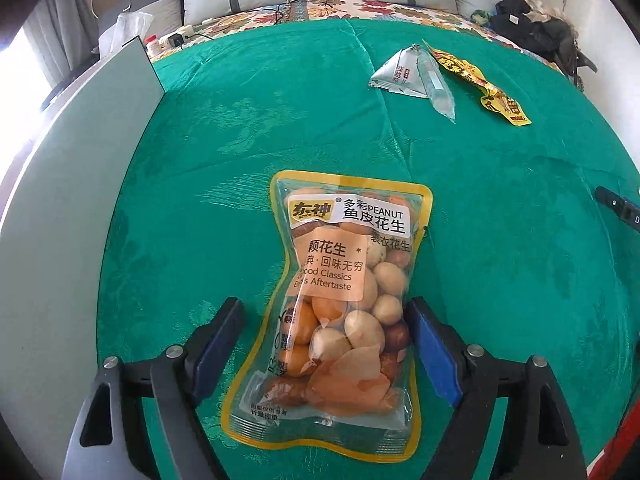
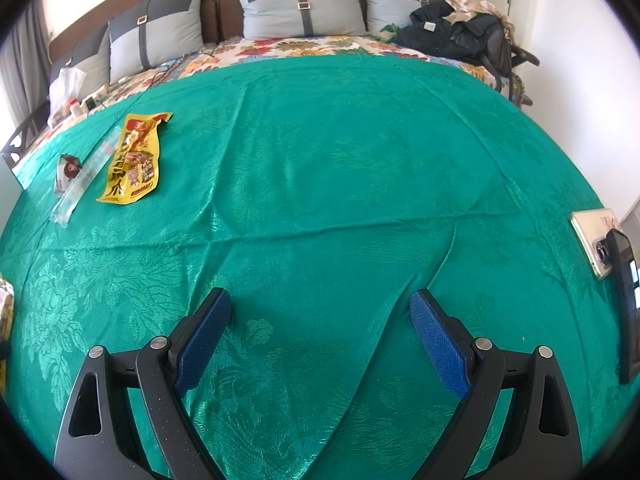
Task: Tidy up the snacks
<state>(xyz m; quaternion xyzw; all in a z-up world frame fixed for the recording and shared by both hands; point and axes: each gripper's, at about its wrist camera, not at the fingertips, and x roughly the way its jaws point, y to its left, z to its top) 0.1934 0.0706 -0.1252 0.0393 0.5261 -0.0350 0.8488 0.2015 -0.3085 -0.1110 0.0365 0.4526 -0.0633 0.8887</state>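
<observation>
A clear yellow-rimmed bag of coated peanuts [image 1: 344, 300] lies flat on the green cloth [image 1: 240, 140]. My left gripper [image 1: 325, 304] stands open astride its lower half. The left pad is clear of the bag and the right pad sits close beside its edge. Farther back right lie a silver triangular packet [image 1: 400, 74], a long clear packet [image 1: 438, 88] and a yellow snack packet [image 1: 484, 84]. In the right wrist view my right gripper [image 2: 320, 296] is open over bare cloth with nothing between its fingers. The yellow packet [image 2: 134, 164] and the clear packet [image 2: 86, 176] lie far to its left.
A pale grey-green panel [image 1: 80, 200] stands along the left side of the cloth. A phone-like slab [image 2: 592, 240] and a black device [image 2: 624, 312] sit at the right edge. Pillows [image 2: 296, 4] and a pile of dark clothes [image 2: 456, 28] lie behind on the floral bedspread.
</observation>
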